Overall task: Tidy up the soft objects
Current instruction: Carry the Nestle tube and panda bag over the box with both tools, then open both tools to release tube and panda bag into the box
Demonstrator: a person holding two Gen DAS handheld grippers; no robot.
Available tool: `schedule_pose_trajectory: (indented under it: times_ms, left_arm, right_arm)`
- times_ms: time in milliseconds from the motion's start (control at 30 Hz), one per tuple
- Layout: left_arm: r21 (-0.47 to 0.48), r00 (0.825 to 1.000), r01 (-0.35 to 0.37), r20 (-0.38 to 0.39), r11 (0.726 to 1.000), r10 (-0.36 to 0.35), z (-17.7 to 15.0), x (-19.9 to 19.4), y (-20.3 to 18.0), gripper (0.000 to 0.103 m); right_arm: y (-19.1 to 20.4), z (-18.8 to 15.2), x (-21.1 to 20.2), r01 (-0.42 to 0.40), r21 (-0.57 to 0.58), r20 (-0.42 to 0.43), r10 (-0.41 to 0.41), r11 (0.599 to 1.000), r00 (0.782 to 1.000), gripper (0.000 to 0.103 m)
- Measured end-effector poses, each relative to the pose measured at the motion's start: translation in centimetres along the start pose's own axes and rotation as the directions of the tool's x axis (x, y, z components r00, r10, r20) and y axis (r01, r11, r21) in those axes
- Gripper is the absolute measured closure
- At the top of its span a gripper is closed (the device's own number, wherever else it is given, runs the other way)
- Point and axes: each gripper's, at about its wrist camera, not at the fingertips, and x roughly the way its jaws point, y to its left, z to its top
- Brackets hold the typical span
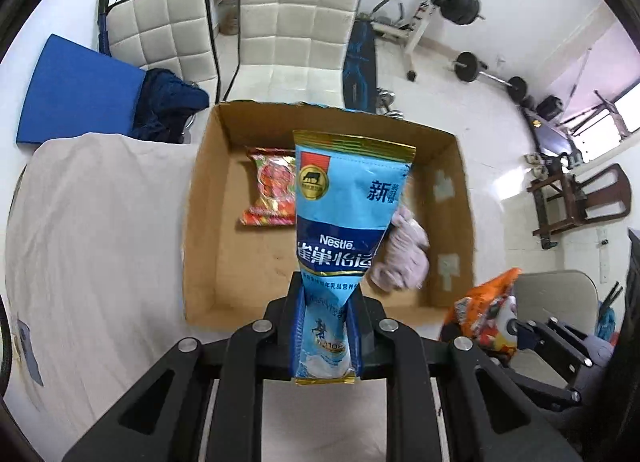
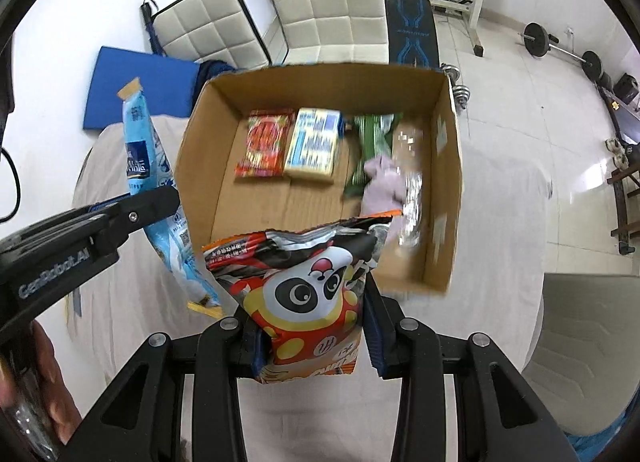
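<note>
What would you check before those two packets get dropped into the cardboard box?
1. Left hand-held gripper shut on the blue milk powder packet: ok.
2. Right hand-held gripper shut on the panda snack bag: ok.
3. Cardboard box open at the top: ok.
4. Bare floor left in the box, nearer than the red packet and the yellow-and-blue packet: ok.
5. Purple cloth lies flat, out of the way: cannot tell, blurred.
</note>
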Motion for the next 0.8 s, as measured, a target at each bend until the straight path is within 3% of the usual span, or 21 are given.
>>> schedule_pose_trajectory:
  times_ms: [300,800]
  left_arm:
    - [-0.029,0.983,-0.025,-0.181,0.999,0.019,4.6,8.4,2.7,0.087]
    - [-0.056,0.944,-0.032,-0.331,0.998,0.011,4.1,17.2,4.5,0.087]
  right_arm:
    - [-0.8,4.8,8.1,0.005,0.073,-0.108,0.003,0.997,0.994,0.063]
    - [-0.4,5.8,17.4,0.041,0.075,-0.250,-0.021,0.996,0.968,0.062]
